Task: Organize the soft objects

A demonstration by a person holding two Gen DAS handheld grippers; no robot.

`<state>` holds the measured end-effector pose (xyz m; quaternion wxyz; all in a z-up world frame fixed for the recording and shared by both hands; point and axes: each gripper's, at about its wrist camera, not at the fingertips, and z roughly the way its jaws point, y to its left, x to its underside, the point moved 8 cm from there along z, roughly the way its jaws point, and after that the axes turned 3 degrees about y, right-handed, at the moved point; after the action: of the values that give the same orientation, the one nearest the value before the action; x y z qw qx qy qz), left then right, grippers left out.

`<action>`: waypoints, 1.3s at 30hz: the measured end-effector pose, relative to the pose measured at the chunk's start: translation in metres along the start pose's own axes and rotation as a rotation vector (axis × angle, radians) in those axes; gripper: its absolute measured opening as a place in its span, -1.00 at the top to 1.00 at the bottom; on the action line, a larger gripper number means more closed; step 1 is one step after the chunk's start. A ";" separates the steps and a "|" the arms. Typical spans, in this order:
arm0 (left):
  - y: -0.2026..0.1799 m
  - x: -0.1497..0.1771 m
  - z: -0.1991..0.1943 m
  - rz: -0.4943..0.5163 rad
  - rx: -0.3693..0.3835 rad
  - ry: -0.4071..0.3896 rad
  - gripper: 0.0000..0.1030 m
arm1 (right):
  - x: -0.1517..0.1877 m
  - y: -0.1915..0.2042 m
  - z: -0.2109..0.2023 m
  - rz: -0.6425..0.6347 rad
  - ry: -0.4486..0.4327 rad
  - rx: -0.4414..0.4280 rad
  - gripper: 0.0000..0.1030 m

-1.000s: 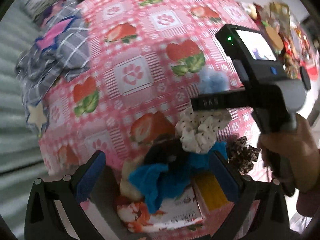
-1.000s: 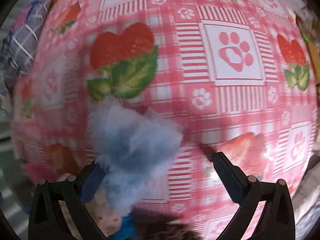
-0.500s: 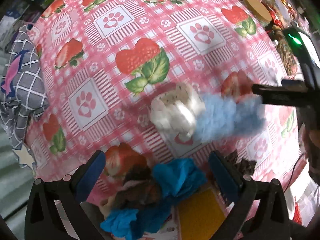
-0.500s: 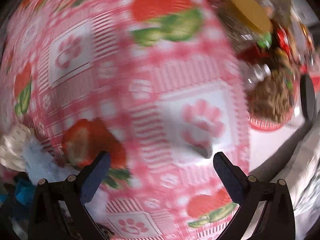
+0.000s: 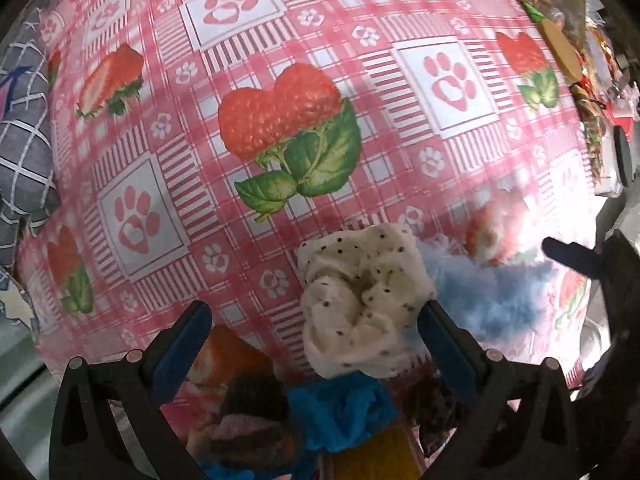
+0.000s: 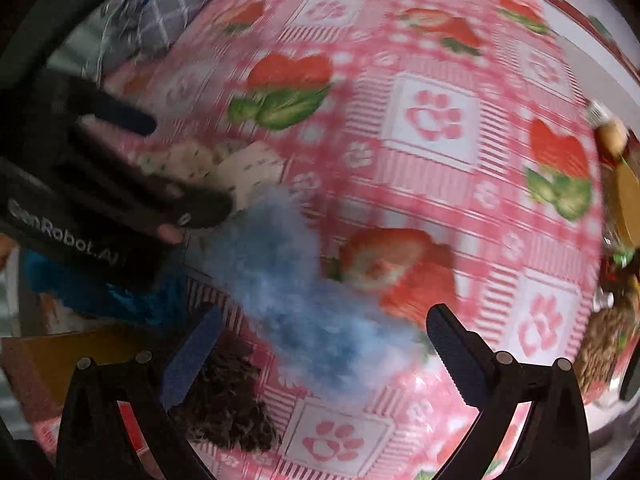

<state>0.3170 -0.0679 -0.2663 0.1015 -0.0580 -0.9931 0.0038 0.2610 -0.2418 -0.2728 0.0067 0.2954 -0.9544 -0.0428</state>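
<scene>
- Left tongs (image 5: 314,334): fingers spread wide apart, gripping nothing. The cream dotted scrunchie (image 5: 362,300) lies between them, close against the right finger; contact with that finger cannot be confirmed.
- Right tongs (image 6: 320,344): fingers spread wide, nothing clamped. The fluffy light blue scrunchie (image 6: 288,280) lies on the counter (image 6: 432,128) between them, blurred in this view.
- In the left wrist view the light blue scrunchie (image 5: 480,292) sits just right of the cream one, touching or nearly so. One black finger of the right tongs (image 5: 572,258) shows at the right edge, beside it.
- In the right wrist view the left tongs (image 6: 160,168) appear at left, over the cream dotted scrunchie (image 6: 224,164).
- Near edge, left wrist view: a bright blue scrunchie (image 5: 340,412), a dark scrunchie (image 5: 252,424) to its left and a brown patterned one (image 5: 436,416) to its right, piled over a yellow box (image 5: 368,456).
- The counter (image 5: 240,60) carries a pink checked cloth printed with strawberries and paw marks.
- Far left: grey checked fabric (image 5: 20,136) at the counter's edge.
- Far right: assorted packaged clutter (image 5: 580,60), details unclear.
</scene>
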 end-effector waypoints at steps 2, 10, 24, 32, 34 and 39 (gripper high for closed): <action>0.006 -0.002 0.009 -0.009 -0.002 0.017 -0.99 | -0.003 0.004 0.011 -0.021 0.017 0.032 -1.00; 0.015 -0.006 0.039 -0.059 0.039 0.086 -0.99 | -0.004 0.016 0.037 -0.012 0.050 0.066 -1.00; 0.011 -0.003 0.048 0.064 -0.013 0.064 0.38 | -0.001 0.045 0.033 -0.042 0.031 0.107 0.19; 0.023 0.005 0.006 0.034 -0.046 -0.071 0.43 | -0.008 0.037 0.008 0.059 0.010 -0.002 0.26; 0.033 0.007 -0.004 0.016 -0.051 -0.090 0.43 | -0.012 0.032 0.000 0.087 -0.002 -0.015 0.26; 0.049 0.018 -0.019 -0.018 -0.066 -0.123 0.43 | -0.028 0.012 -0.025 0.139 -0.021 -0.052 0.26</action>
<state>0.3089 -0.0169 -0.2448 0.0383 -0.0520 -0.9976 -0.0261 0.2782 -0.2183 -0.2469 0.0070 0.2278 -0.9712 -0.0699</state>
